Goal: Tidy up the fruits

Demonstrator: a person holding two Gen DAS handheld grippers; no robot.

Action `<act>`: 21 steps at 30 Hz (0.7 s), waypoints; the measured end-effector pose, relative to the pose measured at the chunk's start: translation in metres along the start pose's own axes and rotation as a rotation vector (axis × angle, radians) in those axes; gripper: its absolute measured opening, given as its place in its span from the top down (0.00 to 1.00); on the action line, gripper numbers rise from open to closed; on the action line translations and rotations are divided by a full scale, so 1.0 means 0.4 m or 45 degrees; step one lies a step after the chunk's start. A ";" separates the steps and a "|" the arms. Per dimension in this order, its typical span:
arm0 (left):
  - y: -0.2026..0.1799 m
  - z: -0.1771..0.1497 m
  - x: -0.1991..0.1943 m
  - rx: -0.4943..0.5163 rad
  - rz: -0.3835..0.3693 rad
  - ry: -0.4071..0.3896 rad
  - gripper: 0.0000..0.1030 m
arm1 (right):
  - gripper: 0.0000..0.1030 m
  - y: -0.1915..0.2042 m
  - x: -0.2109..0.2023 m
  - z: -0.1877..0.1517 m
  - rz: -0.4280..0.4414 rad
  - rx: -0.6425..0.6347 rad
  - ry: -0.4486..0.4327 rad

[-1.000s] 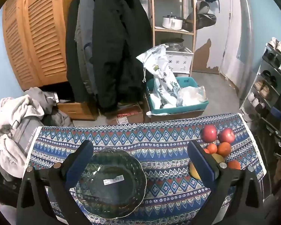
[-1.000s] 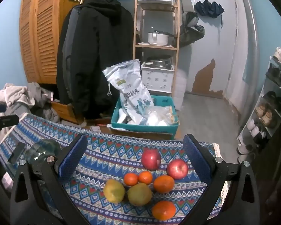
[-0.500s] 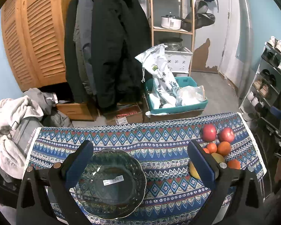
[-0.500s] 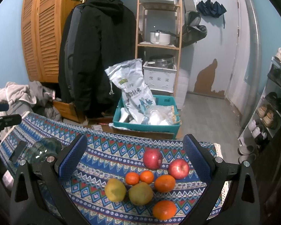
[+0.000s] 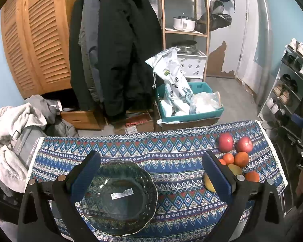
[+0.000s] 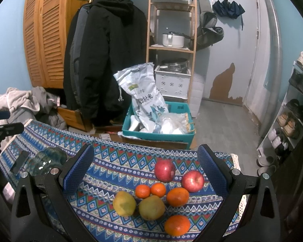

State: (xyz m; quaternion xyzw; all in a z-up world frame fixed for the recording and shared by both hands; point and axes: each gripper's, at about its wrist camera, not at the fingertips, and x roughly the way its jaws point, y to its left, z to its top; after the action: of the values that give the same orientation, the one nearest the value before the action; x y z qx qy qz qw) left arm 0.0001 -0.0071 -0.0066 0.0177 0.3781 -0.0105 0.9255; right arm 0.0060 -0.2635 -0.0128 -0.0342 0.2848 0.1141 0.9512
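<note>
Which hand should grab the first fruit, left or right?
Right, probably. The right tongs are open with the fruit directly between them, an orange central. The left tongs are open over the empty glass bowl, fruit off to their side.

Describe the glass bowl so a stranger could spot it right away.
On the blue patterned tablecloth, look to the end away from the fruit pile. The glass bowl sits there alone: clear, scalloped, empty, with a white barcode sticker.

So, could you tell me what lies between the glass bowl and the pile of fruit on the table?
Nothing but bare patterned cloth lies between the bowl and the fruit; the left wrist view shows it.
</note>
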 end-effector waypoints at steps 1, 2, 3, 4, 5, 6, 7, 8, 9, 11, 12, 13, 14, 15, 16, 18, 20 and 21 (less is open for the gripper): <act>-0.001 0.000 0.000 0.001 0.000 0.000 0.01 | 0.03 -0.001 0.000 0.000 0.001 0.001 0.001; 0.001 0.000 0.000 0.000 0.000 0.000 0.01 | 0.03 0.001 0.000 -0.002 0.002 -0.001 0.002; 0.000 0.000 0.000 0.000 0.000 0.000 0.01 | 0.03 0.001 -0.001 -0.003 0.002 -0.002 0.003; 0.000 0.000 0.001 0.000 -0.001 0.000 0.01 | 0.03 0.001 0.000 -0.004 0.002 -0.002 0.002; 0.000 0.001 0.000 -0.001 0.000 0.001 0.01 | 0.03 0.000 -0.001 -0.005 0.001 -0.002 0.001; 0.000 0.000 0.000 0.000 0.001 0.001 0.01 | 0.03 0.000 0.000 -0.004 0.001 -0.001 0.003; 0.000 0.000 0.000 -0.001 0.000 0.000 0.01 | 0.03 0.001 0.000 -0.003 0.001 -0.002 0.005; 0.000 0.001 0.000 -0.001 0.000 0.000 0.01 | 0.03 0.001 0.000 -0.003 -0.001 -0.002 0.006; -0.002 0.000 0.002 0.000 0.000 0.001 0.01 | 0.03 0.001 0.000 -0.003 -0.001 -0.002 0.006; -0.001 -0.001 0.001 0.000 0.002 0.001 0.01 | 0.03 0.001 0.001 -0.005 0.001 -0.003 0.005; 0.000 0.000 0.000 -0.001 0.000 0.001 0.01 | 0.03 0.001 0.000 -0.008 0.001 -0.003 0.005; -0.001 0.000 0.000 0.000 -0.001 0.000 0.01 | 0.03 0.001 0.000 -0.007 0.000 -0.003 0.005; 0.000 0.000 -0.001 0.000 0.000 0.000 0.01 | 0.03 0.000 0.001 -0.003 -0.001 -0.003 0.006; -0.001 0.000 0.000 0.001 -0.001 0.000 0.01 | 0.03 0.000 0.000 -0.006 -0.001 -0.003 0.006; -0.002 0.000 0.000 0.002 -0.001 0.000 0.01 | 0.03 0.003 0.000 -0.008 -0.001 -0.005 0.005; -0.002 0.000 0.000 0.001 0.000 0.000 0.01 | 0.03 0.005 0.001 -0.012 -0.002 -0.005 0.007; -0.002 0.000 0.000 0.001 -0.001 0.001 0.01 | 0.03 0.007 0.004 -0.015 -0.002 -0.006 0.008; -0.003 0.000 -0.001 0.002 -0.002 0.002 0.01 | 0.03 0.007 0.003 -0.017 -0.003 -0.007 0.008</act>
State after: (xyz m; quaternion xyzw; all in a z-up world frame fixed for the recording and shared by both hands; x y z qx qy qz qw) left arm -0.0001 -0.0084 -0.0065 0.0180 0.3787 -0.0114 0.9253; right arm 0.0028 -0.2612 -0.0191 -0.0375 0.2876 0.1135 0.9503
